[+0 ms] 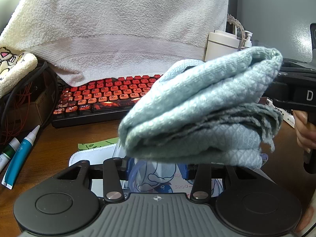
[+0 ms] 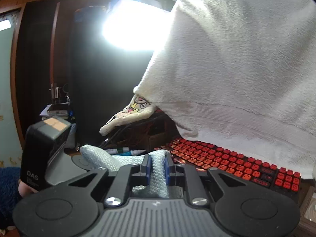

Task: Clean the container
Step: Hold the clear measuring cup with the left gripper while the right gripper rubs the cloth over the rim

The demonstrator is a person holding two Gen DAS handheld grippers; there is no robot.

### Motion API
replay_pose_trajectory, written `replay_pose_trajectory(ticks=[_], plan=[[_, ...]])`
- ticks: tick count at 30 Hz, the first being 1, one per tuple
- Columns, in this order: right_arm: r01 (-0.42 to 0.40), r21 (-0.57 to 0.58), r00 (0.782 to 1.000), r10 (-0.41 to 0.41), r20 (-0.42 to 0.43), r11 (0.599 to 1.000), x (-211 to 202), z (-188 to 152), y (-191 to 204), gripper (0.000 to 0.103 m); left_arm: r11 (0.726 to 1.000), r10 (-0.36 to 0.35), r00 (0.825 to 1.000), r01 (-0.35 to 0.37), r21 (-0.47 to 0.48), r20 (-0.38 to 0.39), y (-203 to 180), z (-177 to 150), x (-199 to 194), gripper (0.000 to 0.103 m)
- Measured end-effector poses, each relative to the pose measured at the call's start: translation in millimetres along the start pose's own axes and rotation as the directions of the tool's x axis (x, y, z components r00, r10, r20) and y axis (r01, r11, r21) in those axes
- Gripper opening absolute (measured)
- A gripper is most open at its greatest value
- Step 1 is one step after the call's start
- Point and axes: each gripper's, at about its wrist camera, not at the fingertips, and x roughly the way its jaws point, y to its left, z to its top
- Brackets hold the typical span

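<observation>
Left hand-held gripper (image 1: pixel 156 169) clamps clear container (image 1: pixel 150 174); right hand-held gripper (image 2: pixel 157 170) pinches blue cloth (image 1: pixel 199 116) at rim; wiping apparently underway, unfinished.

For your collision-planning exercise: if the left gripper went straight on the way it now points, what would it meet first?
The left gripper already holds the clear container. Straight ahead, the folded blue cloth comes first, probably before the red keyboard; depth is uncertain.
</observation>
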Motion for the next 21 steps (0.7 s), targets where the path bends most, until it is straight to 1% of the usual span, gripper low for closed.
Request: replay_pose_trajectory(ticks=[2,6,9,12,15,18,20,21], plan=[[0.009,0.009,1.000,-0.009,-0.005,1.000,0,0,-2,0.014,1.000,0.000,1.000,0.000,0.001,0.000,1,0,0,0.043],[0.119,0.016,0.993,-0.119,-0.011,0.993,-1,0,-12,0.014,1.000,0.000,1.000,0.000,0.001,0.000,1,0,0,0.043],[0.172,0.033,0.985,-0.171,-0.018,0.985,0,-1,-20,0.014,1.000,0.001,1.000,-0.001,0.001,0.000,1,0,-1,0.043],[0.151,0.045,0.988,-0.151,-0.010,0.987,-2,-2,-20,0.013,1.000,0.000,1.000,0.000,0.000,0.000,1,0,-1,0.043],[0.080,0.038,0.997,-0.080,-0.002,0.996,-2,-2,-15,0.013,1.000,0.000,1.000,0.000,0.001,0.000,0,0,-1,0.043],[-0.004,0.018,1.000,0.004,0.003,1.000,-1,-1,-6,0.014,1.000,0.000,1.000,0.000,0.000,0.000,-1,0,-2,0.043],[-0.032,0.003,0.999,0.032,0.002,0.999,-1,-1,-2,0.013,1.000,-0.001,1.000,0.001,-0.001,0.000,-1,0,-1,0.043],[-0.028,0.000,1.000,0.028,0.000,1.000,0,0,-1,0.014,1.000,-0.001,1.000,0.001,-0.001,0.000,0,0,-1,0.043]])
